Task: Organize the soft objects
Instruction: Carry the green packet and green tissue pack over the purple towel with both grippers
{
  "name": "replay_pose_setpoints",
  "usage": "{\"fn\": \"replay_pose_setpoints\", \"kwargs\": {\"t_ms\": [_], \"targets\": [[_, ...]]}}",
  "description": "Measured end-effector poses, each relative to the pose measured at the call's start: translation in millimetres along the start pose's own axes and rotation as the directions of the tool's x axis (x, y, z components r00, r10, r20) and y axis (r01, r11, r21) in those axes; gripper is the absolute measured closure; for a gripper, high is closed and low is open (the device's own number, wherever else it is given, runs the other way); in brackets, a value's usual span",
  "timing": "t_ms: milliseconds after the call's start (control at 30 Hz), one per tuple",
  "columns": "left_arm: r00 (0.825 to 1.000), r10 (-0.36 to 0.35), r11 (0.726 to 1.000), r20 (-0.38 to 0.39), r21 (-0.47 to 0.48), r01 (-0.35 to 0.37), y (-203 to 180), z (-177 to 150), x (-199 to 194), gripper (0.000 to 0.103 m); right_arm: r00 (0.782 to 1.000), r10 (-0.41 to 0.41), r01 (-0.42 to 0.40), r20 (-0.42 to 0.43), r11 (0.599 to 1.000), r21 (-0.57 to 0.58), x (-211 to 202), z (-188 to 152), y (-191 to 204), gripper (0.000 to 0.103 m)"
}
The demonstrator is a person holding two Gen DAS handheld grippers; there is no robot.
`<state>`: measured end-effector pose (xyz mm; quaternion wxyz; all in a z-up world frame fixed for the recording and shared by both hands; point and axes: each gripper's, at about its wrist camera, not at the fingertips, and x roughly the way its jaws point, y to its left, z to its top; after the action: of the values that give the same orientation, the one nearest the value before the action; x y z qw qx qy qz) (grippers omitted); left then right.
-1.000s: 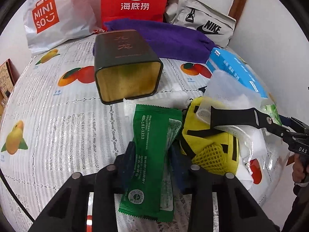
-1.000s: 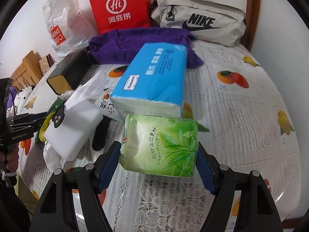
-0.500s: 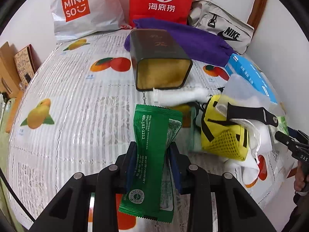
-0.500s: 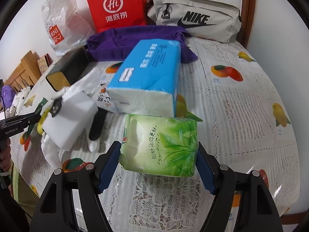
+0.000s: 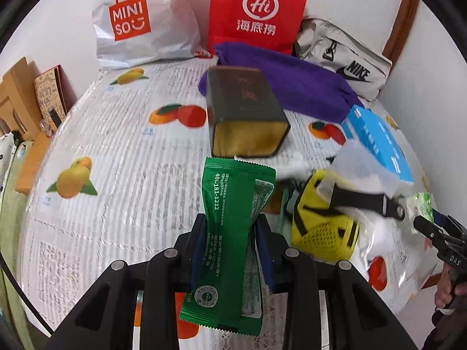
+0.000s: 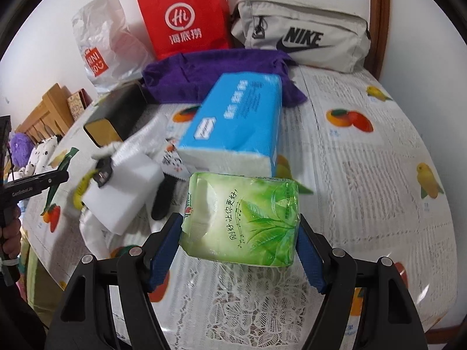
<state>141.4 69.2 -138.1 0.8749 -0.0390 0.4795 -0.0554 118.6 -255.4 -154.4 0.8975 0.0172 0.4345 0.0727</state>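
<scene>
My left gripper [image 5: 230, 233] is shut on a flat green wipes packet [image 5: 230, 233], held upright above the table. Just beyond it a dark square tin [image 5: 245, 113] lies on its side, its gold mouth facing me. My right gripper [image 6: 239, 227] is shut on a green tea-leaf tissue pack [image 6: 242, 218], lifted over the tablecloth. Behind that pack lies a blue tissue pack [image 6: 233, 125], with a white sponge block in clear wrap [image 6: 122, 186] to its left. A yellow mesh pouch [image 5: 324, 221] with a black strap sits right of the wipes packet.
Along the wall stand a white Miniso bag [image 5: 140, 23], a red paper bag [image 5: 256, 14] and a grey Nike pouch [image 6: 300, 35]. A purple towel [image 6: 216, 73] lies in front of them. The fruit-print tablecloth [image 5: 102, 145] covers the table; wooden furniture [image 5: 14, 99] stands at left.
My left gripper has risen and pulled back with the wipes packet, so the tin and pile look farther off. The right gripper with its tissue pack has barely shifted.
</scene>
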Motion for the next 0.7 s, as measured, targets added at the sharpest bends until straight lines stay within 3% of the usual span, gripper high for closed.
{"fn": "replay_pose_setpoints", "kwargs": {"t_ms": [333,700], "targets": [[0.999,-0.01,1.0,0.044,-0.005,0.01,-7.1,47.3,-19.6,0.072,0.996,0.015,-0.013,0.083,0.999,-0.031,-26.5,49.5,5.4,0.029],[0.998,-0.015,1.0,0.067,0.007,0.014,-10.8,105.7,-13.4,0.072,0.993,-0.005,0.012,0.122,0.998,-0.059,-22.2,110.2,9.2,0.029]]}}
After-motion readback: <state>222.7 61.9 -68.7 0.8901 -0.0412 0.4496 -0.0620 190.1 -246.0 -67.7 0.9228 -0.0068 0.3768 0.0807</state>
